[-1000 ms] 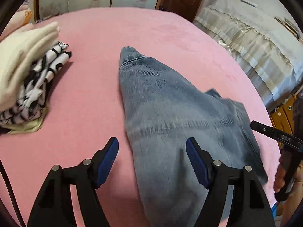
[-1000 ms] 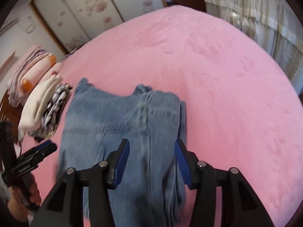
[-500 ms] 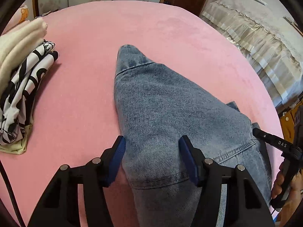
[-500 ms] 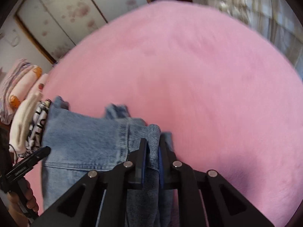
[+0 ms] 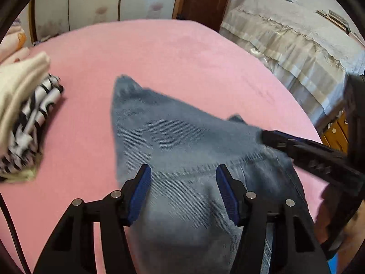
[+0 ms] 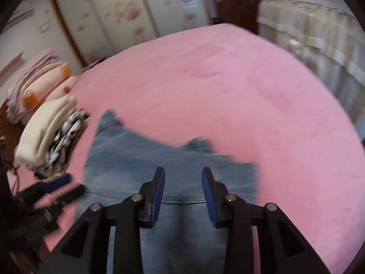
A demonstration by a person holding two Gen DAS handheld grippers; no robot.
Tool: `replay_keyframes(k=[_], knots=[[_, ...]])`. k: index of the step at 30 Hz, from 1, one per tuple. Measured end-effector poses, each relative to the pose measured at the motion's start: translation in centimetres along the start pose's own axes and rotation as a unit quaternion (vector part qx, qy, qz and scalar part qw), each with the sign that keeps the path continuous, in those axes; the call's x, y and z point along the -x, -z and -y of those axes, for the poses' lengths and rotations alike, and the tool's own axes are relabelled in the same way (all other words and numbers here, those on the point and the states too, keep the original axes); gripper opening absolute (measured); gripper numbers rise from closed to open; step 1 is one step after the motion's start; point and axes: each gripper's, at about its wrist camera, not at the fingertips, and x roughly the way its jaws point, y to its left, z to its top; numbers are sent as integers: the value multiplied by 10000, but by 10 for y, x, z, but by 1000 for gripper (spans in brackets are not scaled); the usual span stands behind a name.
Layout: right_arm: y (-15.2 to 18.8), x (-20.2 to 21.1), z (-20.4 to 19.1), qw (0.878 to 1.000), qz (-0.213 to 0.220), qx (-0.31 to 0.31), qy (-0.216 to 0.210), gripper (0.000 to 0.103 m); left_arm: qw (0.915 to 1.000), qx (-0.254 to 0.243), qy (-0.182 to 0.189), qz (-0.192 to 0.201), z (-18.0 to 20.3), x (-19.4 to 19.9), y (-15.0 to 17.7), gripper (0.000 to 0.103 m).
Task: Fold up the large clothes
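Observation:
Blue jeans (image 5: 182,134) lie folded on the pink bed (image 5: 159,52), one pointed corner toward the far left. My left gripper (image 5: 182,178) hovers open over the near part of the denim, pads apart and nothing pinched. From the right, my right gripper (image 5: 296,148) reaches over the jeans' right edge. In the right wrist view the right gripper (image 6: 183,180) is above the jeans (image 6: 136,159). Its jaws are opening and nothing is between the pads. The left gripper (image 6: 57,189) shows blurred at the left edge.
A stack of folded clothes (image 5: 27,118), cream on top of black-and-white stripes, sits on the bed's left side. Pink folded bedding (image 6: 41,77) lies beyond it. A second bed with a beige cover (image 5: 296,45) stands to the right, with wardrobe doors (image 6: 118,18) behind.
The right gripper, shut on the jeans' folded edge half a second ago, has let go and pulled back. The left gripper's jaws narrowed a little and it drew back along the denim.

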Motion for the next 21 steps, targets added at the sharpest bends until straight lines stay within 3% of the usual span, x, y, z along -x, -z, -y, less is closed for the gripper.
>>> replay_keyframes(k=[4,7,8,9,11,13,15,21], knots=[[13,-33,-2,9988,-433,141,195,33,9996,-100,-252,54,-1,-9,12,58],[22,-31,23,9973,-346,179,617,23,9986,-157,-514,6,-11,-14,17,58],[23,-25,38,9964,-298,76,790,12,9986,-78,-521,-47,-19,-16,18,58],[24,-20,53,9944,-290,-44,1020,12,9990,47,-424,-109,-27,-17,19,60],[28,-10,78,9962,-323,-299,755,7,9991,351,-184,-171,-40,-16,21,61],[29,-2,83,9953,-350,-321,843,6,9980,584,-82,-207,-49,-15,23,61],[34,11,86,9936,-377,-330,1009,13,9974,685,-160,-184,-51,-9,25,60],[60,60,61,9985,-64,-392,387,13,9986,485,-150,168,-26,40,41,60]])
